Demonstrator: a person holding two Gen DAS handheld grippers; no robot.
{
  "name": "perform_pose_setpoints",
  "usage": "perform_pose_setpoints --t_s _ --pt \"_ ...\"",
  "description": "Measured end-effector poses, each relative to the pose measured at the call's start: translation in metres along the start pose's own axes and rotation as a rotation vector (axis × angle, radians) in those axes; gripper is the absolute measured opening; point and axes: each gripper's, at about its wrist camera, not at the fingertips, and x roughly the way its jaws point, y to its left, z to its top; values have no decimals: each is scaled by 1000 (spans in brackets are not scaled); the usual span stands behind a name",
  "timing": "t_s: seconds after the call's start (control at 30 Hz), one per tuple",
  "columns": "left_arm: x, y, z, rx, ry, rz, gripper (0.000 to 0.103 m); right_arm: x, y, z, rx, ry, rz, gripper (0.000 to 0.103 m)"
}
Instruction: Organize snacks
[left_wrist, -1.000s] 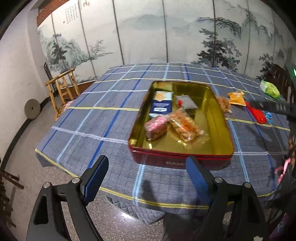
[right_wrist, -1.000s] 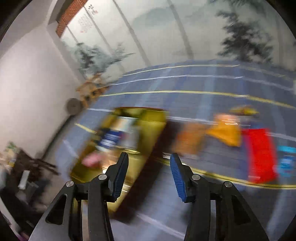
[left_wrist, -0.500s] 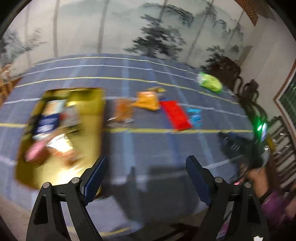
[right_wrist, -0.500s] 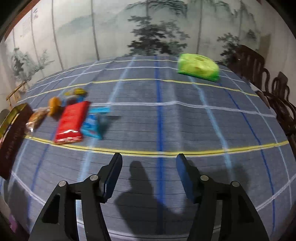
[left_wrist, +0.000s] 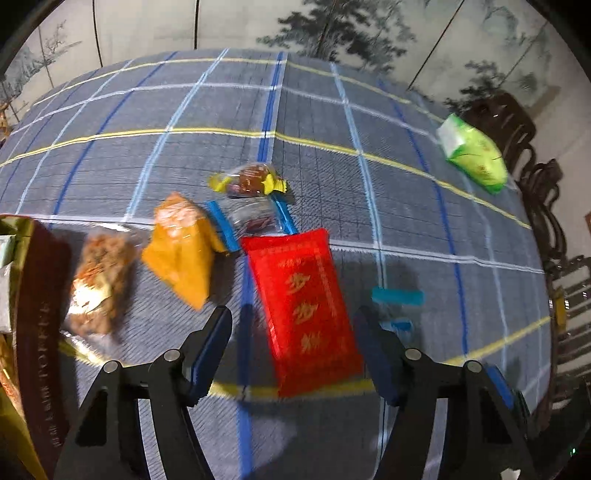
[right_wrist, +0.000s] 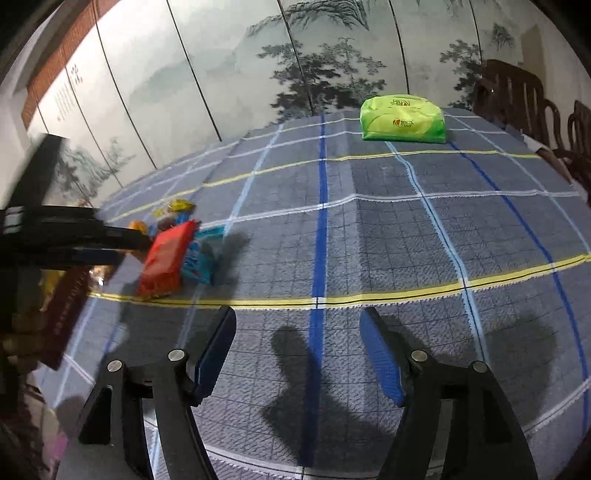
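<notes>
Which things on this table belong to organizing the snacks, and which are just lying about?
Part of the job:
- red packet
- orange packet
- brown snack bag
- yellow-ended candy
- clear blue-edged packets
- gold tin
- left gripper, open over the red packet

Just lying about:
- green tissue pack
- wooden chairs
- checked tablecloth

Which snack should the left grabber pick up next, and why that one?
Probably the red packet. The left gripper hangs right over it, jaws just closing in but not yet touching its sides. Lowering a little and squeezing seems the natural move. The red and gold tin waits close by on the left, and the right gripper is open over bare cloth.
</notes>
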Motion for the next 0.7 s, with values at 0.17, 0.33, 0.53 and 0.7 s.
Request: perform_pose_setpoints --t_s 0.17,0.33,0.53,0.7 --pt "22 -13 5 8 4 100 65 -5 -2 -2 7 -25 59 71" --pt "23 -28 -8 92 -79 171 45 -8 -5 -2 26 -42 94 75" --pt "-2 -19 -44 97 -94 52 40 -7 -17 -1 88 -29 110 76" --pt "-41 12 -81 44 -136 -31 40 0 -4 3 26 15 99 76"
